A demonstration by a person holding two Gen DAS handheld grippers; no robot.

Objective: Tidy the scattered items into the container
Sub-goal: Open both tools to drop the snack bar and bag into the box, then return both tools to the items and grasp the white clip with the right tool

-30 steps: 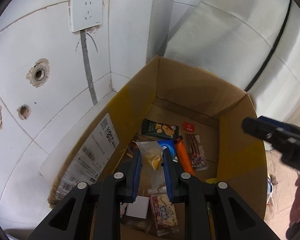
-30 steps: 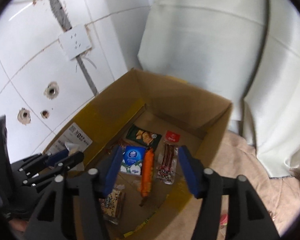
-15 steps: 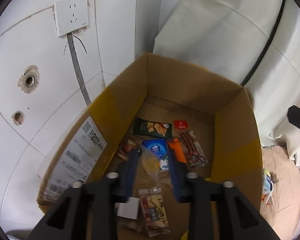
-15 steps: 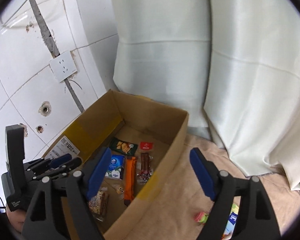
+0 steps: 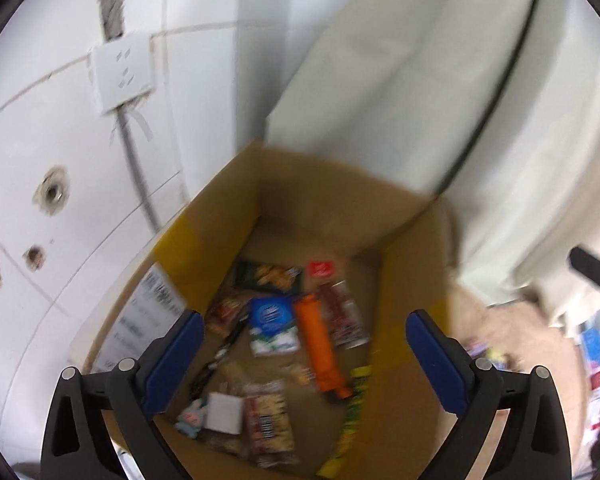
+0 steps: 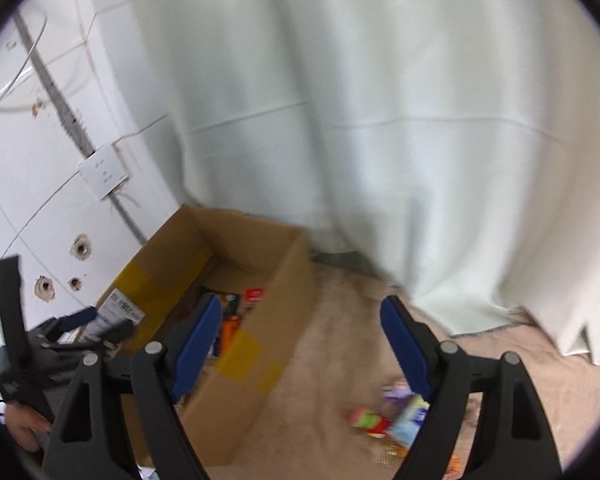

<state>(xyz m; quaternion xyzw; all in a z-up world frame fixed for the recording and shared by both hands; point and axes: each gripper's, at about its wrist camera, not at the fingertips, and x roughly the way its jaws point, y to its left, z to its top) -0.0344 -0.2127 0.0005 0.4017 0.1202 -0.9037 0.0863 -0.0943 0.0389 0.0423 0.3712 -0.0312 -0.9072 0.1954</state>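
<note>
The left gripper [image 5: 304,344] hangs over the cardboard box [image 5: 412,264], jaws spread wide and empty, with an orange packet [image 5: 320,352] and a blue-and-white pack [image 5: 272,324] lying on the box floor between its fingers. The right gripper [image 6: 302,344], also wide and empty, points down at the beige floor cloth [image 6: 340,344], the box just to its left and blurred scattered packets [image 6: 384,420] near its right finger [image 6: 406,348].

The cardboard box [image 5: 404,280] stood open-topped, so entry from above was free, though packets such as the orange one [image 5: 320,354] covered much of its floor. The tiled wall [image 5: 40,128] hemmed its left side and the curtain [image 6: 380,120] its far end. To its right, the beige cloth [image 6: 332,344] lay bare up to a cluster of scattered items [image 6: 392,420].
</note>
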